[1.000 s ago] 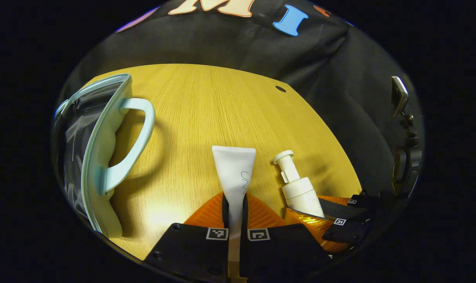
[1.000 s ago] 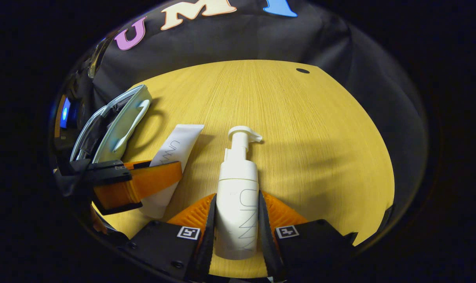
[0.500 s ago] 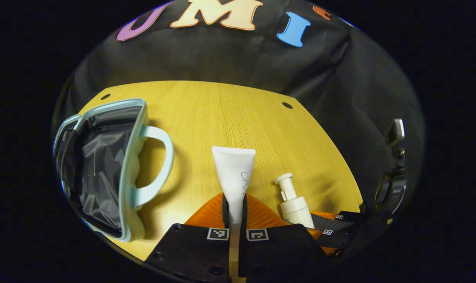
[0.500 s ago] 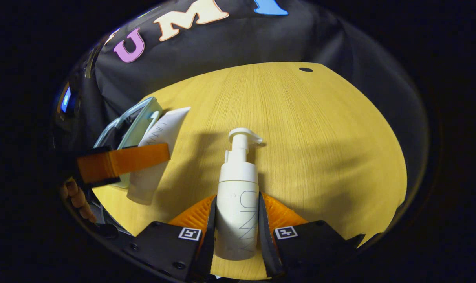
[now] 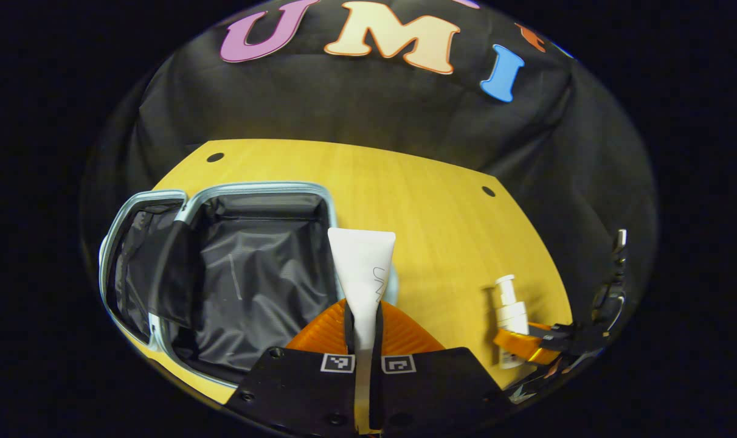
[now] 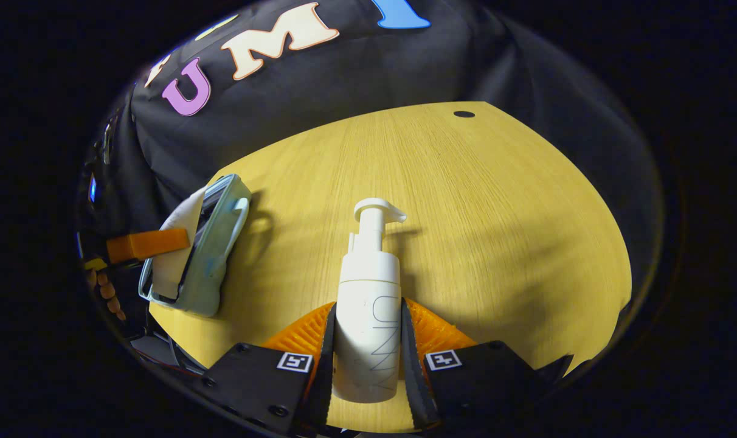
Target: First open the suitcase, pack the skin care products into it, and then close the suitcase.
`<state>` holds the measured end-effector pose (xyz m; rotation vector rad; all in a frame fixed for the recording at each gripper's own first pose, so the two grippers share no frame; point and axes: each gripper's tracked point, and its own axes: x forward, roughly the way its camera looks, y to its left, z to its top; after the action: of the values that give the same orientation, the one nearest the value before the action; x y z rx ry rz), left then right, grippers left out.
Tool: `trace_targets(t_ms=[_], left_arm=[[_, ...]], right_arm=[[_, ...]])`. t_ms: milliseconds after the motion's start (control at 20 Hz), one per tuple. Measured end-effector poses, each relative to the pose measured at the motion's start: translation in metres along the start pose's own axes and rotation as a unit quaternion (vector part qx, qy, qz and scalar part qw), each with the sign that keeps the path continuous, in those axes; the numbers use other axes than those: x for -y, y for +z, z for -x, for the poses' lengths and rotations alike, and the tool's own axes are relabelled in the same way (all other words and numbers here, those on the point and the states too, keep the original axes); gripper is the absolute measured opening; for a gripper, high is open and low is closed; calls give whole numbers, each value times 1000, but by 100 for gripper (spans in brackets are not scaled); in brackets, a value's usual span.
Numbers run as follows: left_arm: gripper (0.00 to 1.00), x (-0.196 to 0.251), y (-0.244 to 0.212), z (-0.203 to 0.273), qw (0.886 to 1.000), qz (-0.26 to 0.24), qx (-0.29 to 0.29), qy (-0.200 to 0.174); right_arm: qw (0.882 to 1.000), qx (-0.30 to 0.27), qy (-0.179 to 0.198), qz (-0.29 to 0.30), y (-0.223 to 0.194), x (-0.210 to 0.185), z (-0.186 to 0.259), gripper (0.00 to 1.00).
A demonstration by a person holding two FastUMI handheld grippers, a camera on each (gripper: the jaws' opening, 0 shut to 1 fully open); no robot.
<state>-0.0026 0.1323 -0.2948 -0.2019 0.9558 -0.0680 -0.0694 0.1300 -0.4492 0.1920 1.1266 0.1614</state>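
Suitcase (image 5: 235, 274) lies open on the table (image 5: 429, 225), its dark lining bare. Left gripper (image 5: 362, 316) pinches a tube (image 5: 362, 267) above its rim; right gripper (image 6: 367, 331) clamps a pump bottle (image 6: 368, 304).

Tube (image 5: 362, 267) between left gripper's (image 5: 363, 316) fingers: white, faint grey lettering. Pump bottle (image 6: 368, 304) in right gripper (image 6: 366, 328): white, grey lettering. Suitcase (image 5: 162, 210) left of tube: pale blue shell, grey-black lining, possibly glossy. Table (image 6: 478, 207): yellow wood grain.
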Motion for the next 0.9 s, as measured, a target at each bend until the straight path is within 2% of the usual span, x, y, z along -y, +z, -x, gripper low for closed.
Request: trace_targets(t_ms=[300, 600, 800, 850, 900], left_arm=[[2, -81, -14, -24, 998, 38, -32, 27], [2, -123, -34, -42, 996, 50, -62, 45], [4, -129, -38, -45, 997, 52, -57, 30], [6, -128, -39, -43, 996, 54, -59, 25], [18, -127, -32, -42, 997, 57, -51, 18]], right_arm=[[999, 33, -1, 1, 32, -43, 10, 53], [999, 42, 16, 5, 50, -95, 18, 52], [998, 51, 33, 9, 69, -131, 22, 53], [998, 52, 39, 11, 72, -141, 23, 53], [997, 54, 45, 16, 76, -153, 22, 52]])
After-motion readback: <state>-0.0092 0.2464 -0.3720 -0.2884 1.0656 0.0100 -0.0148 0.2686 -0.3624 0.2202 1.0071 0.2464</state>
